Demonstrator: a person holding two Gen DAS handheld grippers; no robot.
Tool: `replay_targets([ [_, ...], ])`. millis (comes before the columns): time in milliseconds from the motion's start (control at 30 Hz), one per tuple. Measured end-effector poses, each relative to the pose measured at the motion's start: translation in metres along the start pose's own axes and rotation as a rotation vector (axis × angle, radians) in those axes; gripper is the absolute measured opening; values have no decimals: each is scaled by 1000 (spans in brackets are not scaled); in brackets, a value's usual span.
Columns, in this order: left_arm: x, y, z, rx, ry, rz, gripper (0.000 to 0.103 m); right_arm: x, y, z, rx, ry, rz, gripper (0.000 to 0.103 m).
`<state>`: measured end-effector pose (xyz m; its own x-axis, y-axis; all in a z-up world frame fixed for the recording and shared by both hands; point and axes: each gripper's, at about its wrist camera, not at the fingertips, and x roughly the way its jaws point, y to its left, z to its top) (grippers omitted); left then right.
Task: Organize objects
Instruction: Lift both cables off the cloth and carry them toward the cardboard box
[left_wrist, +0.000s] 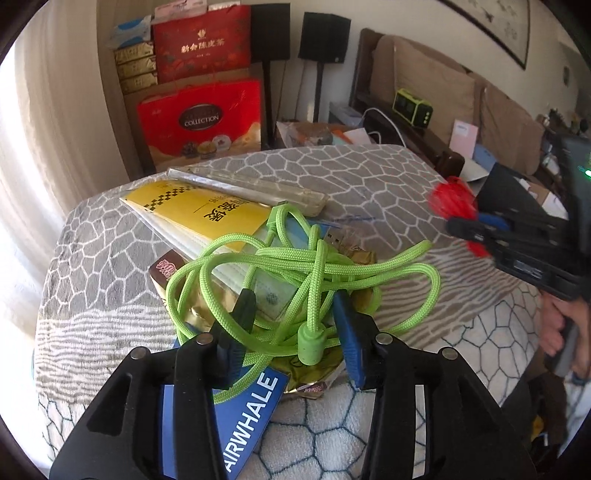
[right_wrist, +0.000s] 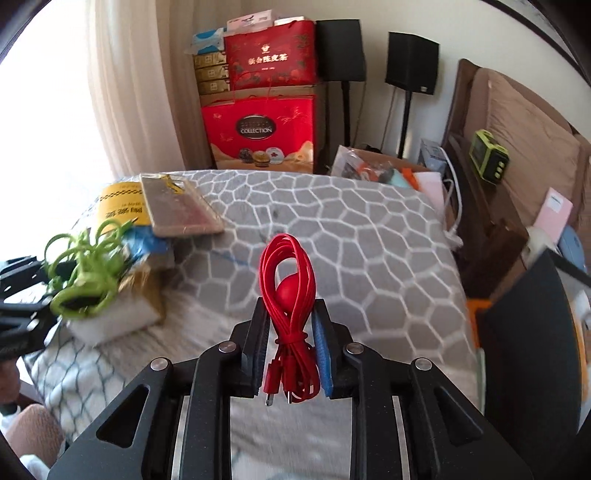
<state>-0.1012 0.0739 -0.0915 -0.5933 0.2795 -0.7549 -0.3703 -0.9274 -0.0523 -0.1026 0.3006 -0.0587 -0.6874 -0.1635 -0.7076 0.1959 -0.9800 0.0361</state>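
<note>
Red cable (right_wrist: 287, 295) is clamped in the right gripper (right_wrist: 290, 334); left gripper (left_wrist: 293, 325) fingers released over green cord (left_wrist: 280, 266).

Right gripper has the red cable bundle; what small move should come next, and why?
Probably carry the red cable bundle, pinched in the right gripper, to the bare blanket and lower it; it hangs off the surface, apart from the pile.

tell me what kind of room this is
Most likely a bedroom in a home: a padded brown headboard, a patterned grey blanket spread over the work surface, stacked red gift boxes, and a curtained window.
</note>
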Motion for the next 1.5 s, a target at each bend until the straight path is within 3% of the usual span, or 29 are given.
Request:
replay_targets([
  [167, 0, -9, -6, 1, -14, 20, 20, -28, 3, -18, -7, -28, 0, 22],
  [300, -2, -11, -12, -13, -41, 43, 16, -45, 7, -32, -38, -41, 7, 22],
  [667, -13, -11, -13, -79, -109, 74, 14, -73, -15, -50, 10, -101, 45, 22],
  [1000, -29, -28, -5, -100, -168, 91, 13, -122, -26, -53, 58, -160, 20, 22],
  [1267, -38, -53, -1, -61, -202, 108, 13, -138, -27, -83, 27, -149, 0, 22],
  [1500, -51, -69, -3, -69, -243, 111, 13, -144, -42, -84, 72, -174, 12, 22],
])
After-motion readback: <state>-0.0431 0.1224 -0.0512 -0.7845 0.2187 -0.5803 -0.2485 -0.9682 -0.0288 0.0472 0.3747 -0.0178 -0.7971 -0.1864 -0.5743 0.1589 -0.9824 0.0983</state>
